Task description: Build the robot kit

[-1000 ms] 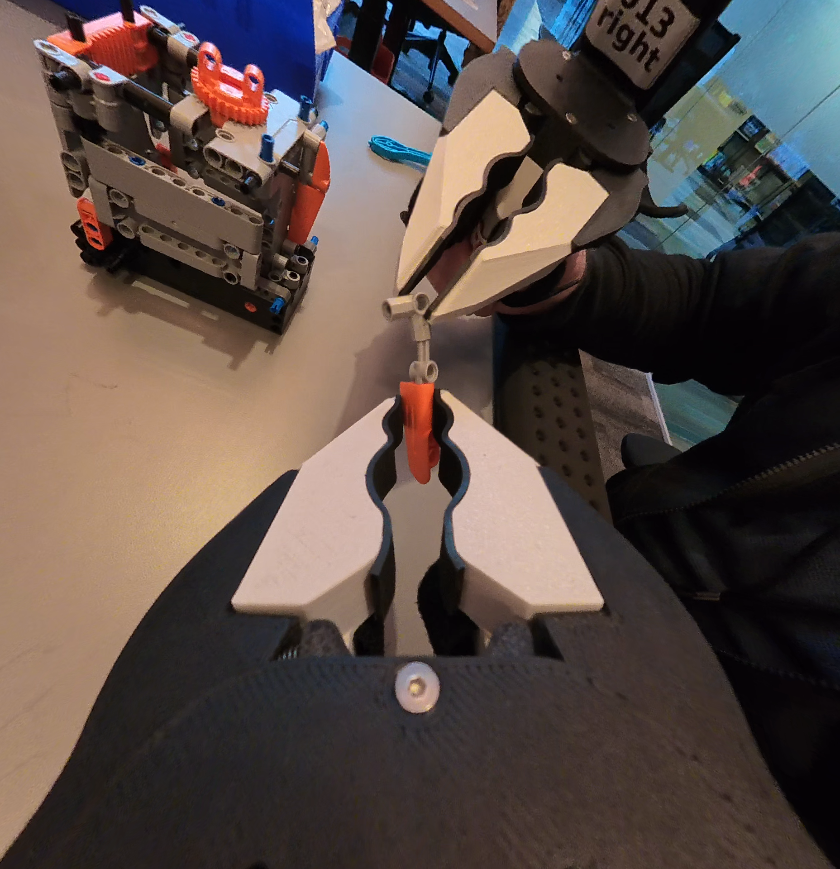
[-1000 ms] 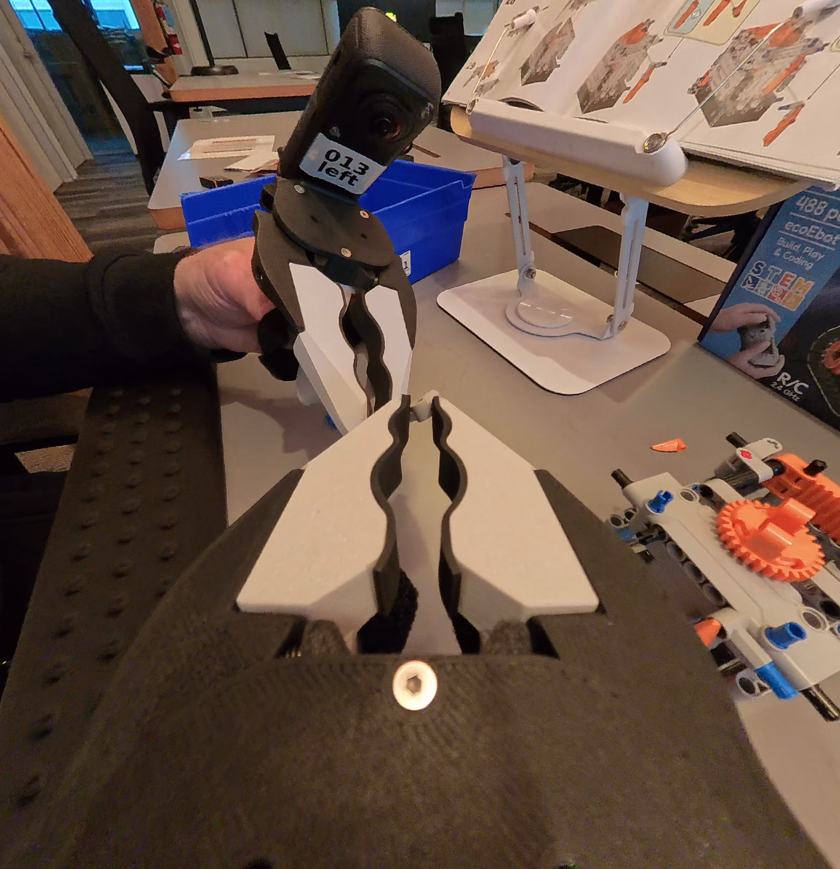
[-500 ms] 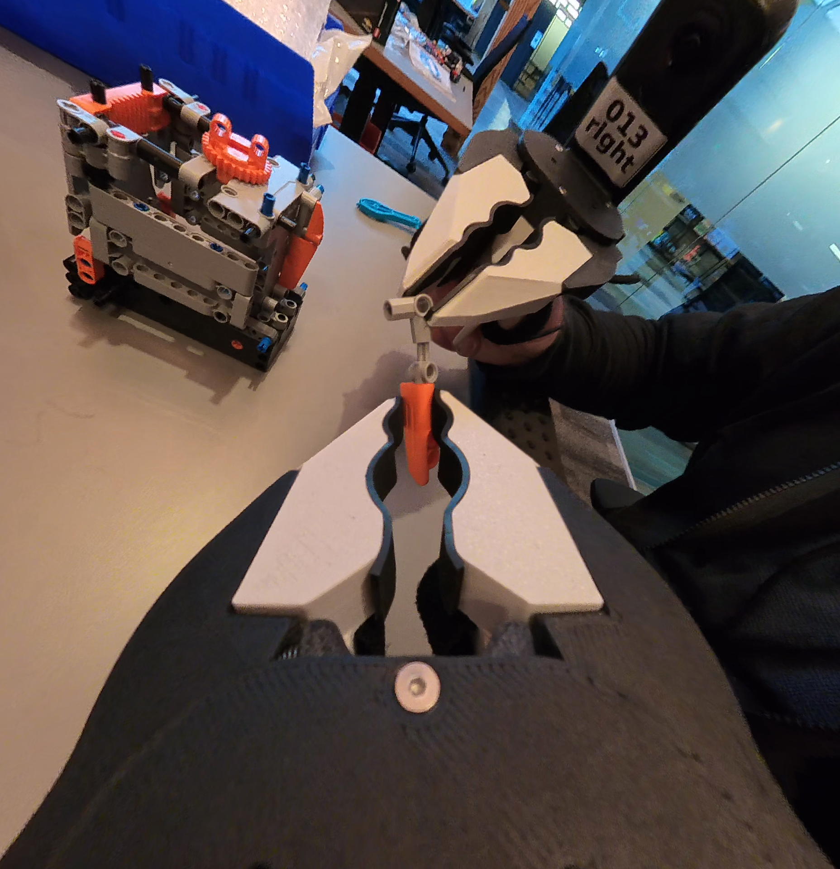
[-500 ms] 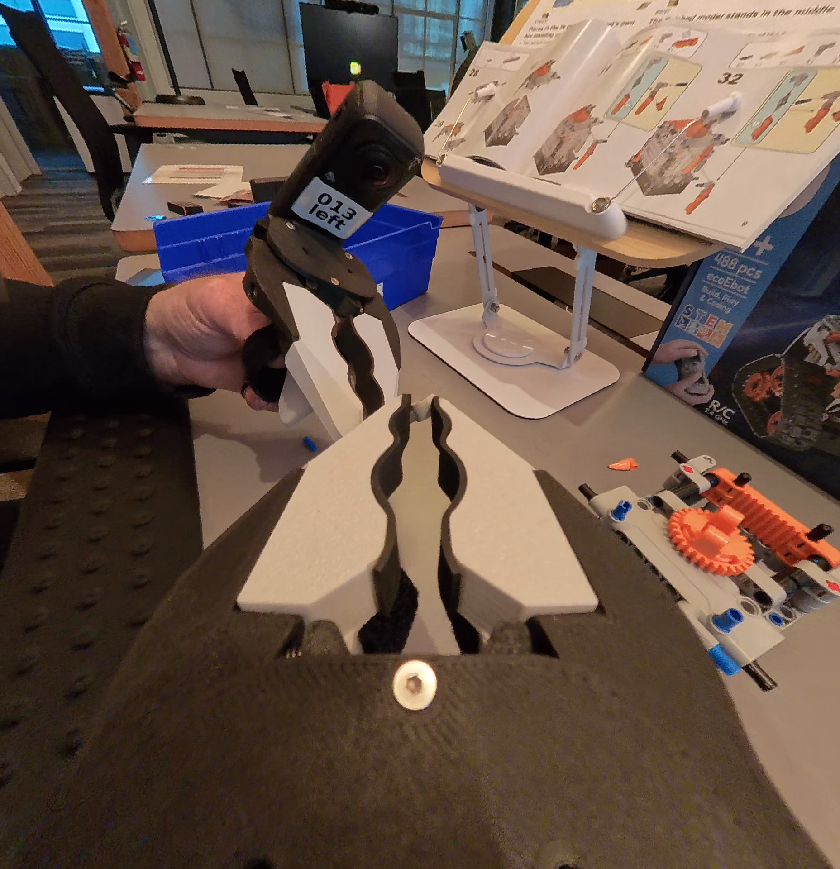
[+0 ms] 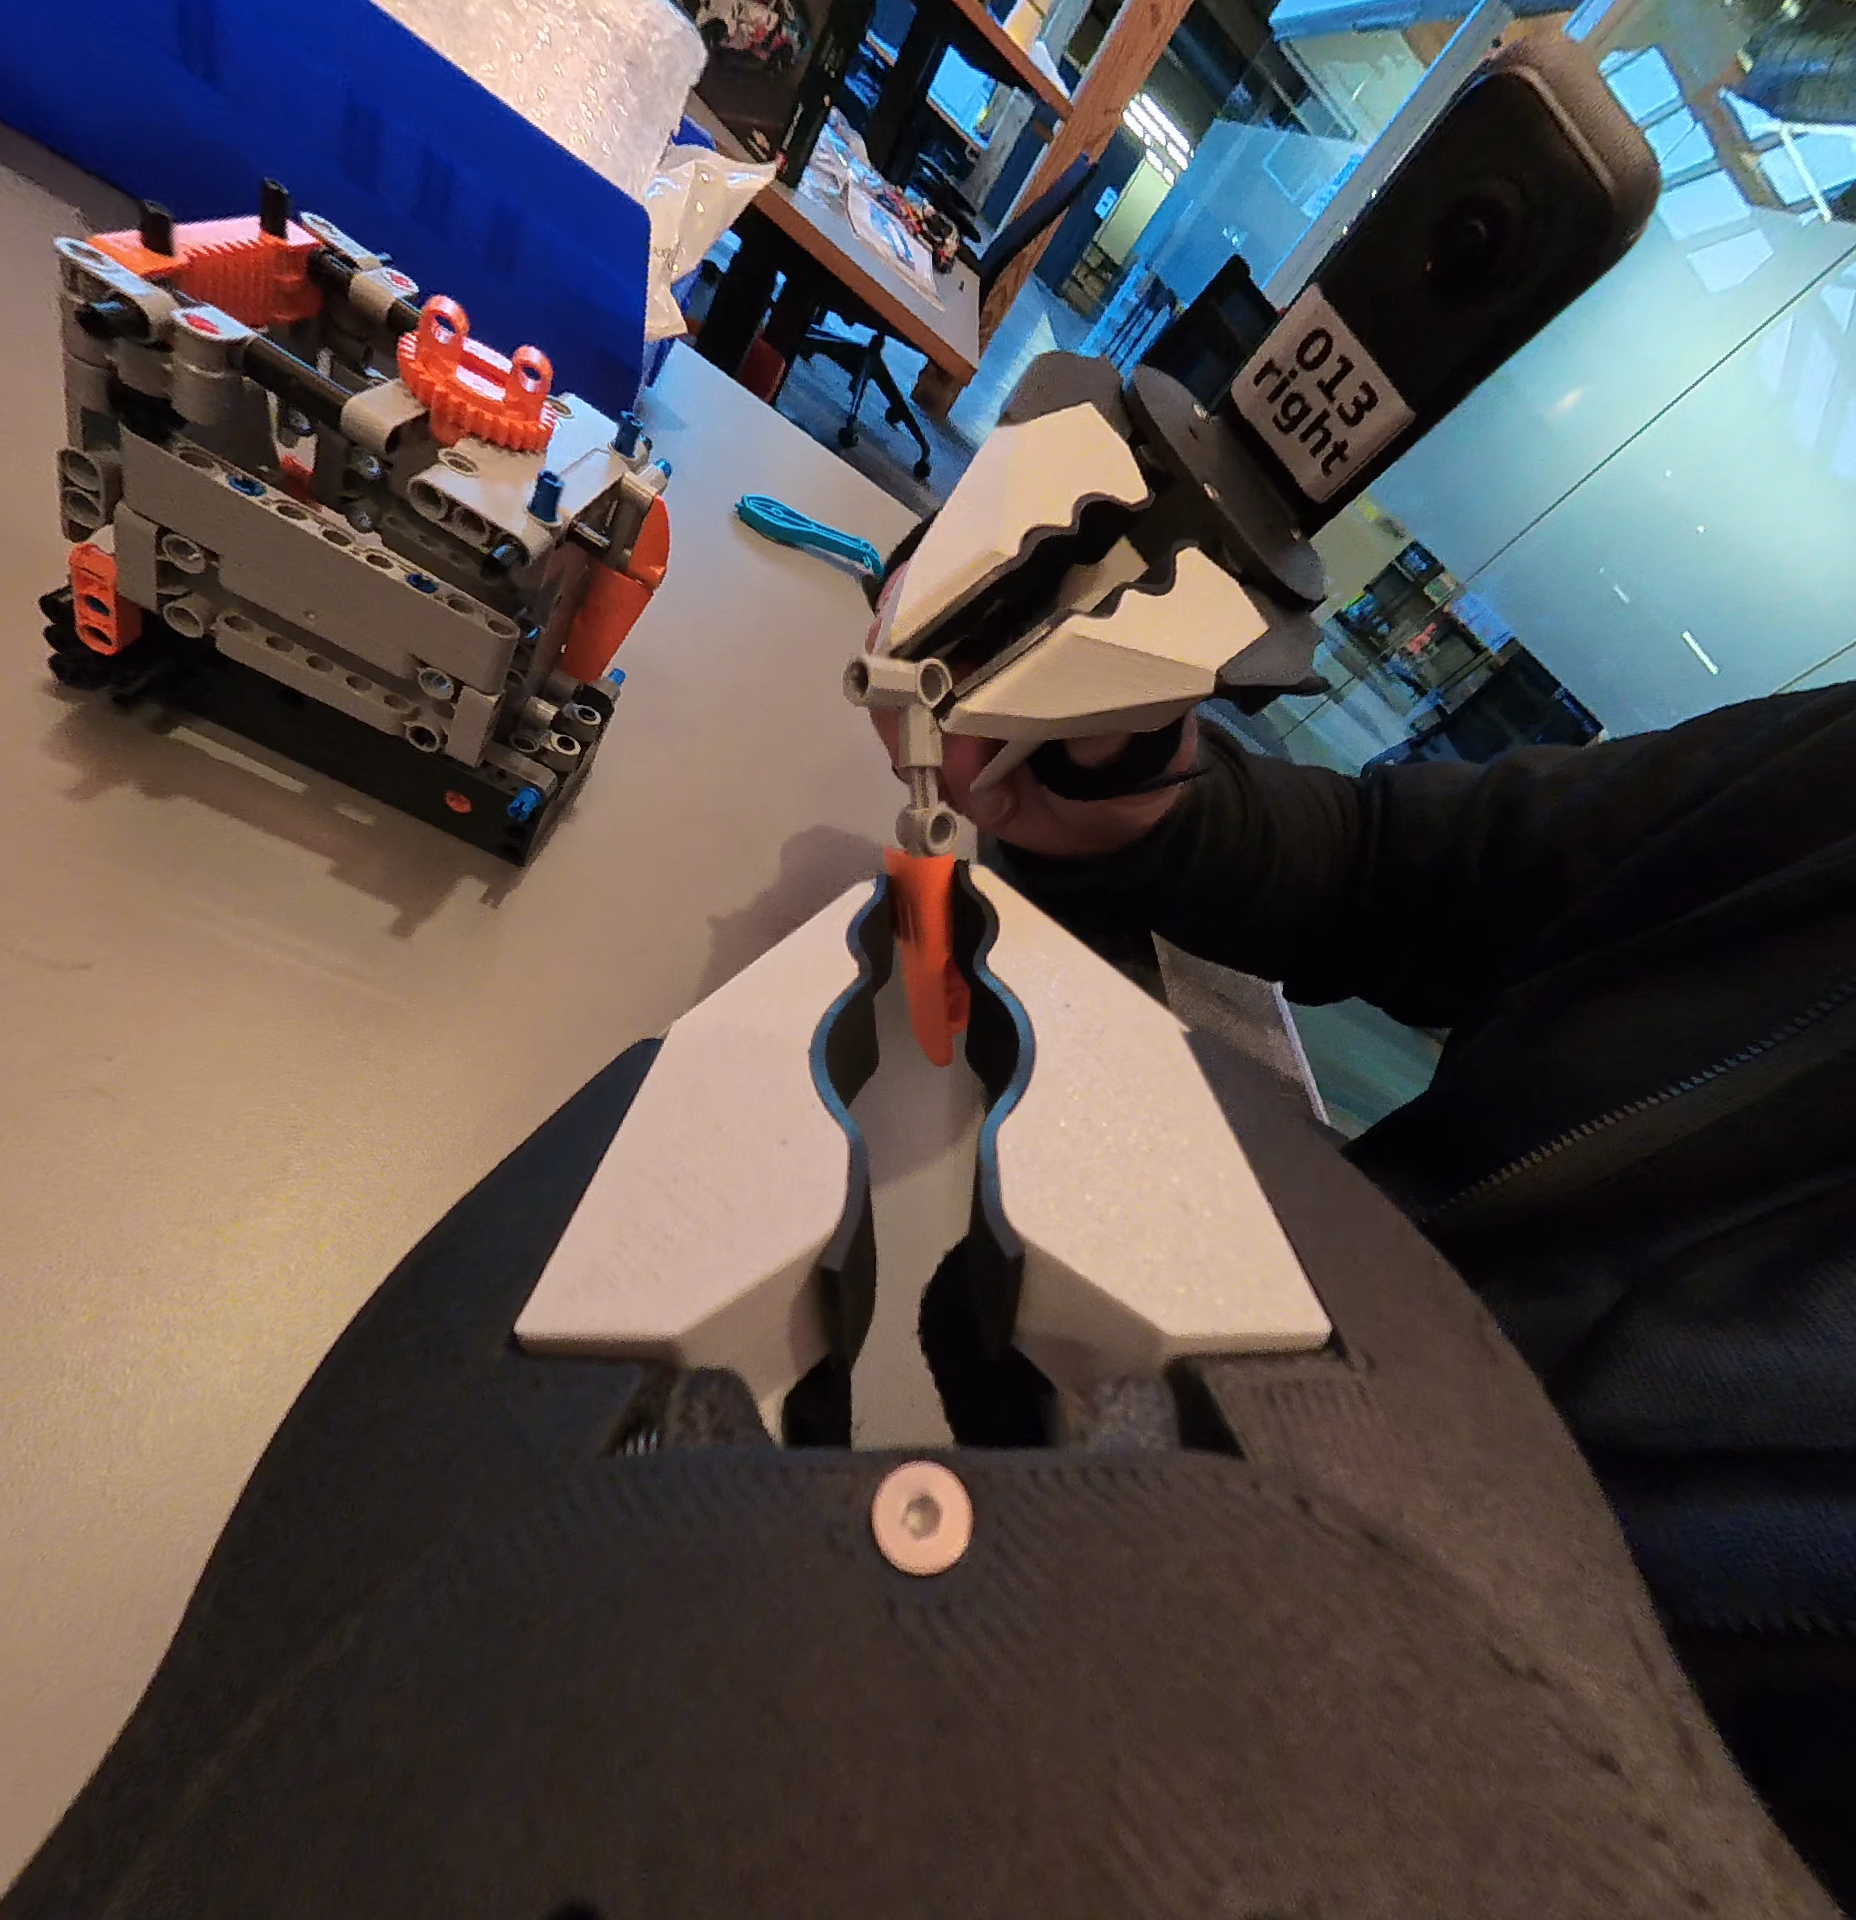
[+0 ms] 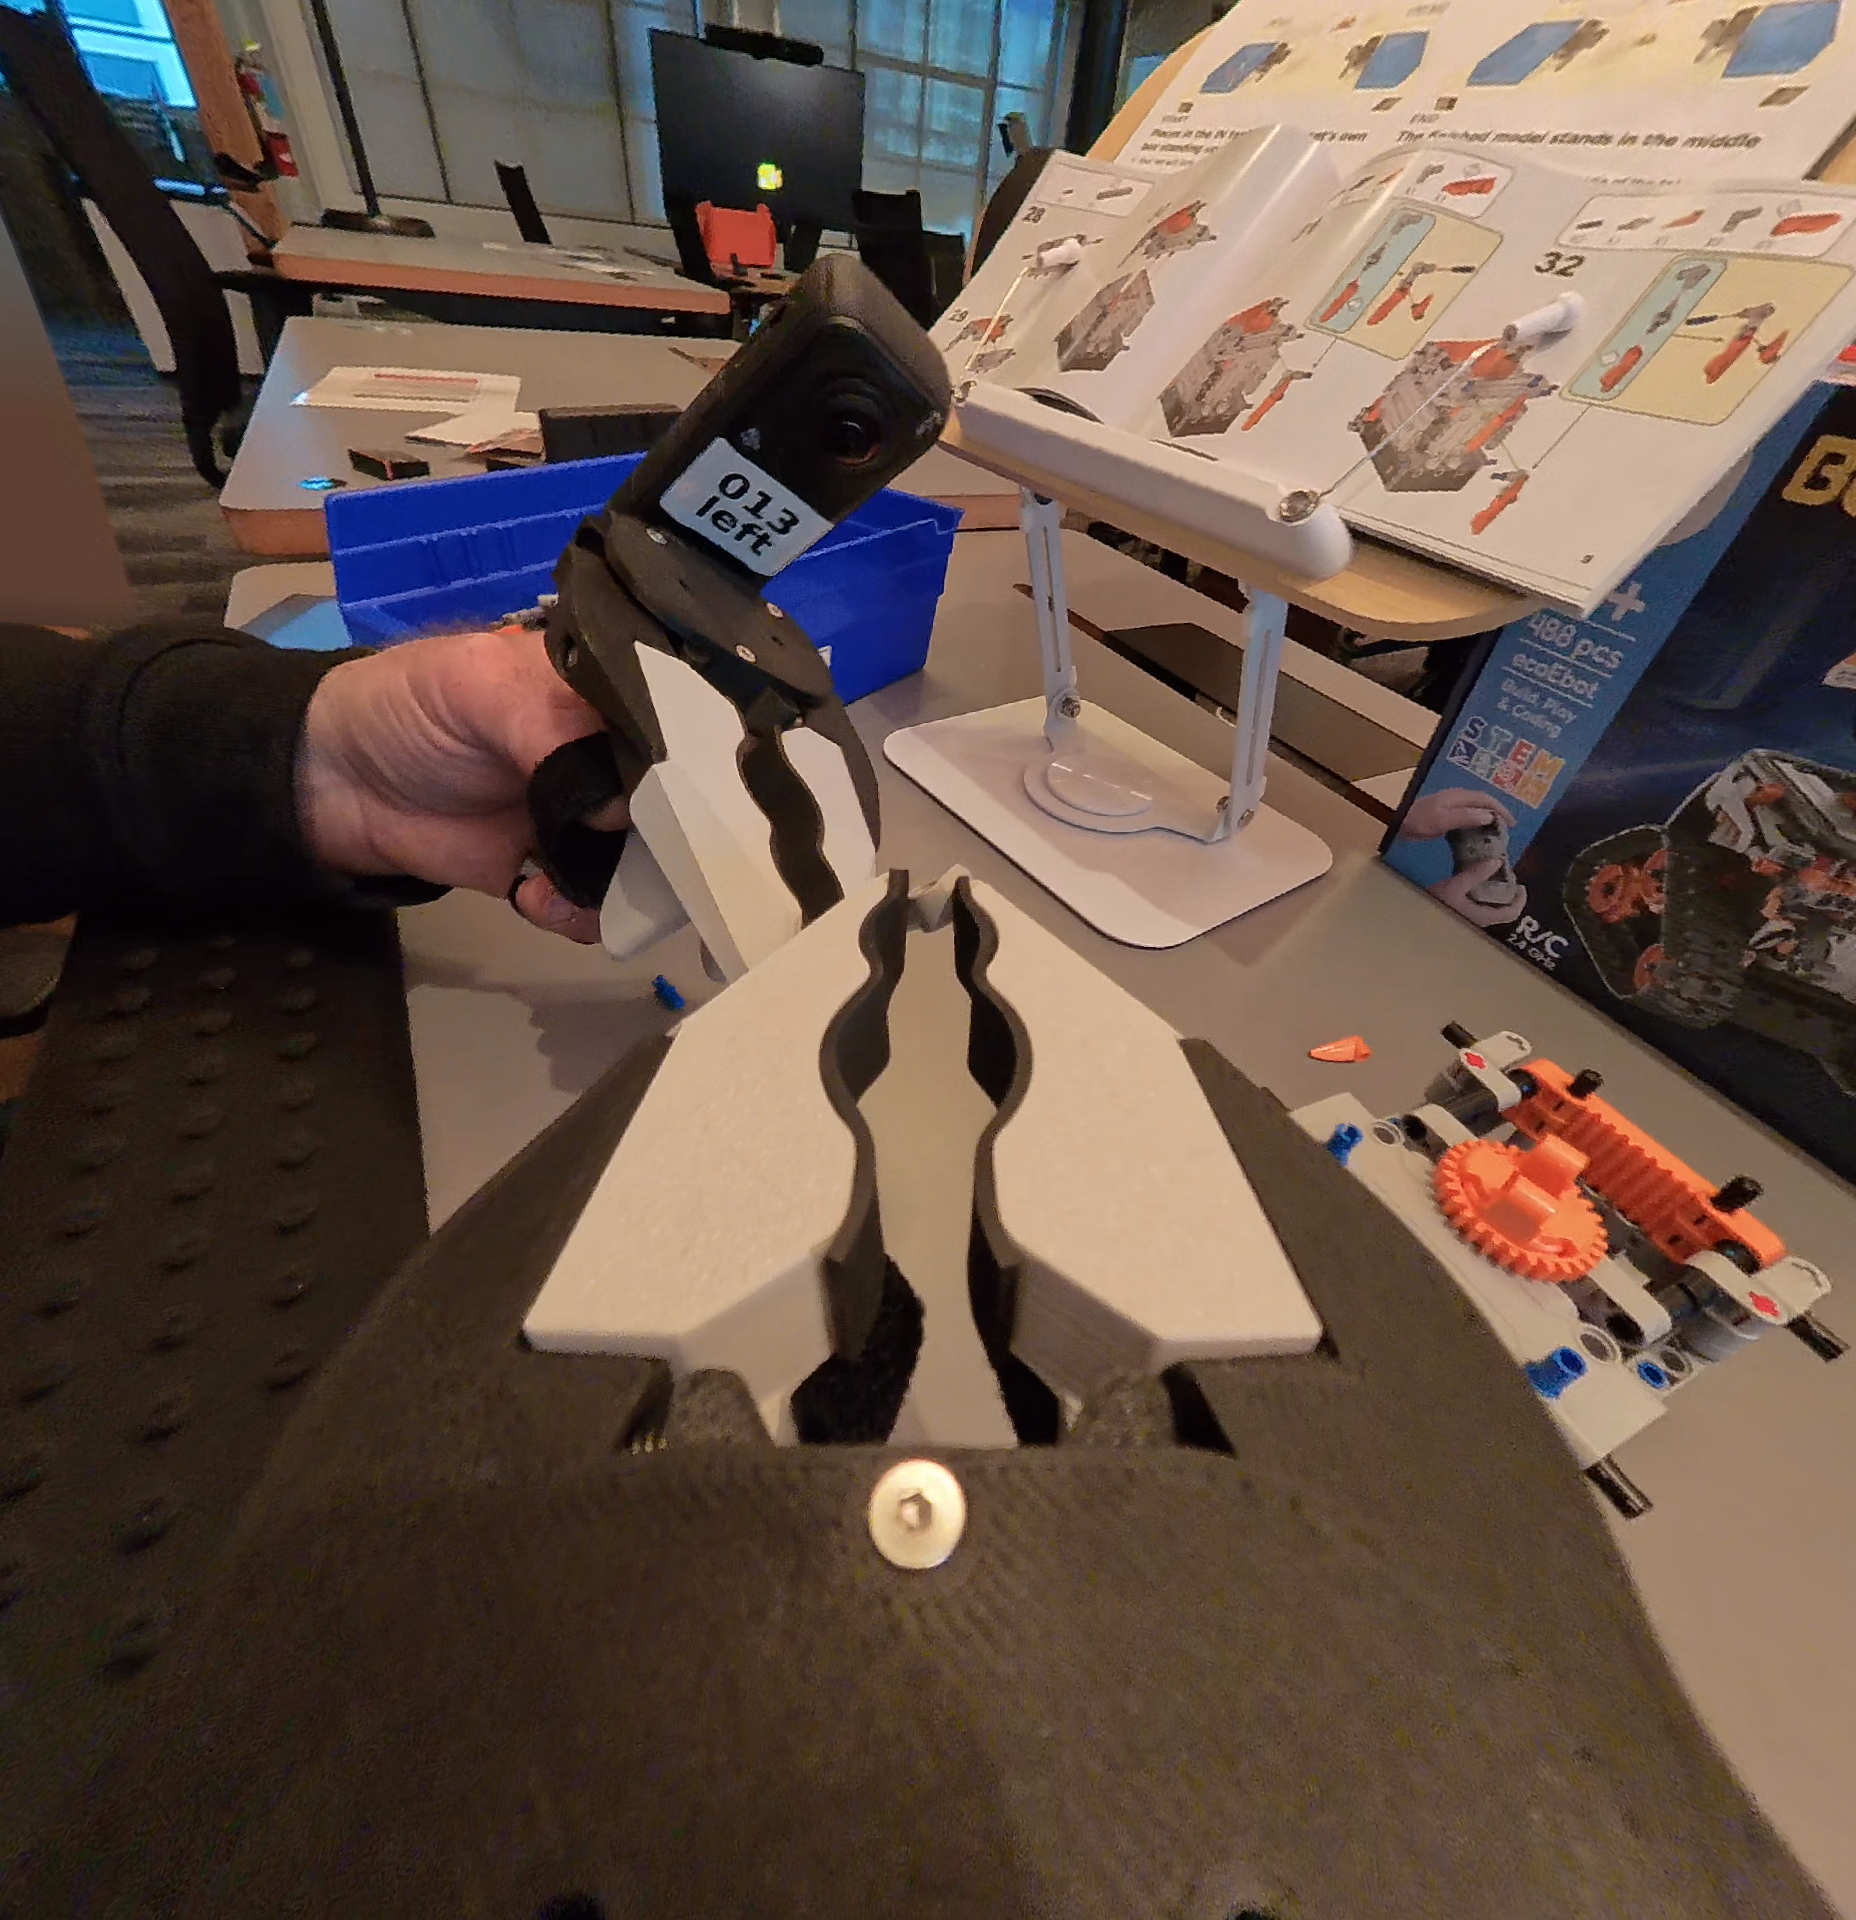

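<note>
My left gripper (image 5: 919, 894) is shut on an orange pointed piece (image 5: 926, 966) that stands between its fingertips. A thin grey connector (image 5: 916, 748) joins the orange piece's top to a grey cross piece held at the tips of my right gripper (image 5: 903, 681). In the right wrist view my right gripper (image 6: 929, 899) is shut on that small grey piece (image 6: 929, 904), with the left gripper (image 6: 778, 894) just behind it on the left. The orange piece is hidden there. A grey and orange brick model (image 5: 352, 530) stands on the table at the far left; it also shows in the right wrist view (image 6: 1568, 1236).
A blue bin (image 6: 550, 551) stands behind the grippers. A white stand (image 6: 1111, 831) holds an open instruction booklet (image 6: 1423, 343). A printed box (image 6: 1682, 790) stands at the right. A small orange piece (image 6: 1339, 1051), a blue pin (image 6: 666, 992) and a teal tool (image 5: 799, 525) lie on the table (image 5: 228, 1039). Spacing between my two grippers at the tips: around 4 centimeters.
Both grippers have tilted and the views have swung upward. The right gripper has rotated more sideways. Both keep hold of the joined orange and grey pieces.
</note>
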{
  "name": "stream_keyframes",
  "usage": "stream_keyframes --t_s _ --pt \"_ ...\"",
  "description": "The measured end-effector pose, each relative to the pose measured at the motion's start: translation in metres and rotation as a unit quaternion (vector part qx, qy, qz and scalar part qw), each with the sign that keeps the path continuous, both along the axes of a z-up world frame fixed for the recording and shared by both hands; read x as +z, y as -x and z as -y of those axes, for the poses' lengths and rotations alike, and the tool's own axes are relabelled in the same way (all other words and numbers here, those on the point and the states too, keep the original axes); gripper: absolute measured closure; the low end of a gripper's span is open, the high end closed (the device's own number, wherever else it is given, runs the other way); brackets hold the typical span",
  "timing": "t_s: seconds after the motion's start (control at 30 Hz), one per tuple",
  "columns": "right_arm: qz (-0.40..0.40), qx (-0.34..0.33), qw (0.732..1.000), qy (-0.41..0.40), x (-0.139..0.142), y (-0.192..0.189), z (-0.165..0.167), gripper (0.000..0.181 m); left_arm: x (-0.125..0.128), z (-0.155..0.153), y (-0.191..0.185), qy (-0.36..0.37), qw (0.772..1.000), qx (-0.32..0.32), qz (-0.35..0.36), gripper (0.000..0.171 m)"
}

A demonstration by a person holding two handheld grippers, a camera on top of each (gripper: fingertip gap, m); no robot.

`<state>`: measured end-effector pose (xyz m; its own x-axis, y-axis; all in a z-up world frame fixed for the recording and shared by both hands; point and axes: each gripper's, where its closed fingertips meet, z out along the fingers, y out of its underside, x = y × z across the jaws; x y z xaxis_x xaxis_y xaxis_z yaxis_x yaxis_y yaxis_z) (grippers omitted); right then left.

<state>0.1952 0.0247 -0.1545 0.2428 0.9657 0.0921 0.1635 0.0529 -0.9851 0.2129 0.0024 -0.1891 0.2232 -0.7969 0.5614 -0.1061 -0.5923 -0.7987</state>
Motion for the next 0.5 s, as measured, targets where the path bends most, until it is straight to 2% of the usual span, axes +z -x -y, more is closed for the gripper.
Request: stream_keyframes --t_s 0.27,0.4,0.5 --pt "0.046 0.041 0.998 -0.004 -0.011 -0.001 0.007 0.175 -0.014 0.007 -0.002 -0.038 0.996 -0.016 -0.076 0.165" --pt "0.079 0.058 0.995 -0.015 -0.020 -0.002 0.010 0.175 -0.025 0.008 0.000 -0.075 0.987 -0.015 -0.141 0.166" --pt "0.093 0.066 0.993 -0.020 -0.025 -0.003 0.012 0.175 -0.029 0.010 -0.001 -0.075 0.985 -0.023 -0.153 0.167"
